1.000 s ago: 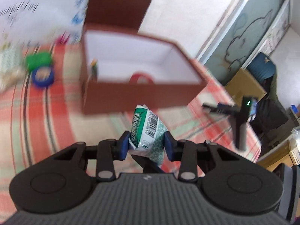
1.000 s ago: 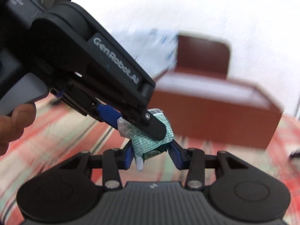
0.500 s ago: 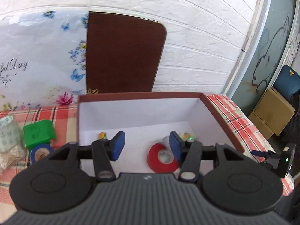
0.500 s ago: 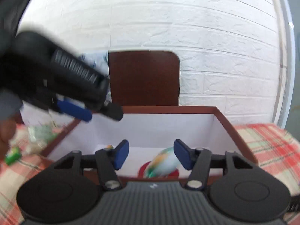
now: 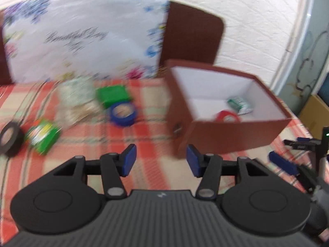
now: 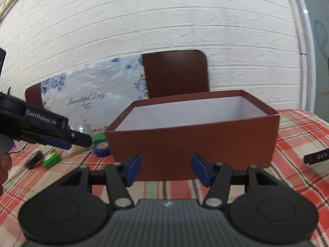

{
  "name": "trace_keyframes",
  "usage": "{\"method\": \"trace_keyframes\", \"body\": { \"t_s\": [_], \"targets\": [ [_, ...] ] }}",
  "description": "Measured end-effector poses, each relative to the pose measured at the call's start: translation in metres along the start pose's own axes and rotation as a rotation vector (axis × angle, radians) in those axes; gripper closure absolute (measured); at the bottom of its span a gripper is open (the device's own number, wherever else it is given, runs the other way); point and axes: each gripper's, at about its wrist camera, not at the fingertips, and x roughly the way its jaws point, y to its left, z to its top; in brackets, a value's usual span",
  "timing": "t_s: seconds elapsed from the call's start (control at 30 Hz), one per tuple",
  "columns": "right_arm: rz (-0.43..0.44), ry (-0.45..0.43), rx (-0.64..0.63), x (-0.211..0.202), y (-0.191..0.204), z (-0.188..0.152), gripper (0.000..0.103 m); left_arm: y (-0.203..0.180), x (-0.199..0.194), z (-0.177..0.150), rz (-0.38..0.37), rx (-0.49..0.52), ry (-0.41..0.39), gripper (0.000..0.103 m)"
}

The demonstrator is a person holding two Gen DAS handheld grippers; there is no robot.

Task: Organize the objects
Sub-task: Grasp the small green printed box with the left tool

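Left gripper (image 5: 160, 160) tilts down over the checked table (image 5: 88, 142), fingers apart and empty, having just opened. Right gripper (image 6: 165, 169), likewise parted and empty, faces the brown box (image 6: 193, 142). Farther in, the green packet (image 5: 239, 104) lies inside the box beside a red tape roll (image 5: 227, 117).

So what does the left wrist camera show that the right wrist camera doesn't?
Only the left wrist view sees into the brown box: a red tape roll and a green-and-white packet lie on its floor. Only the right wrist view shows the left gripper from the side and the box's front wall hiding its contents. Both show the blue tape roll, green block, black tape roll and checked cloth.
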Motion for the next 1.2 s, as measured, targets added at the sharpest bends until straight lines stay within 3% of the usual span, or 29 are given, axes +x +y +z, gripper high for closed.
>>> {"method": "trace_keyframes", "body": {
  "t_s": [0.23, 0.37, 0.43, 0.5, 0.57, 0.7, 0.87, 1.03, 1.2],
  "targets": [
    [0.207, 0.138, -0.141, 0.011, 0.081, -0.018, 0.05, 0.13, -0.016, -0.052, 0.315, -0.177, 0.011, 0.048],
    [0.294, 0.219, -0.213, 0.038, 0.131, -0.018, 0.053, 0.197, -0.031, -0.07, 0.465, -0.285, -0.062, 0.048],
    [0.345, 0.244, -0.239, 0.057, 0.158, -0.012, 0.053, 0.216, -0.036, -0.084, 0.542, -0.268, -0.145, 0.048],
    [0.379, 0.24, -0.286, 0.076, 0.186, -0.008, 0.048, 0.223, -0.045, -0.093, 0.481, -0.297, -0.23, 0.042],
    [0.407, 0.227, -0.365, 0.098, 0.215, -0.006, 0.031, 0.222, -0.043, -0.09, 0.463, -0.292, -0.234, 0.04],
    [0.398, 0.183, -0.536, 0.151, 0.266, -0.009, 0.031, 0.22, -0.043, -0.09, 0.429, -0.28, -0.248, 0.04],
    [0.41, 0.259, -0.585, 0.194, 0.292, -0.019, 0.031, 0.227, -0.043, -0.096, 0.403, -0.312, -0.263, 0.04],
    [0.388, 0.285, -0.51, 0.171, 0.274, -0.022, 0.038, 0.228, -0.044, -0.096, 0.393, -0.322, -0.266, 0.04],
    [0.331, 0.306, -0.457, 0.104, 0.211, -0.037, 0.038, 0.228, -0.043, -0.095, 0.383, -0.309, -0.253, 0.034]
  ]
}}
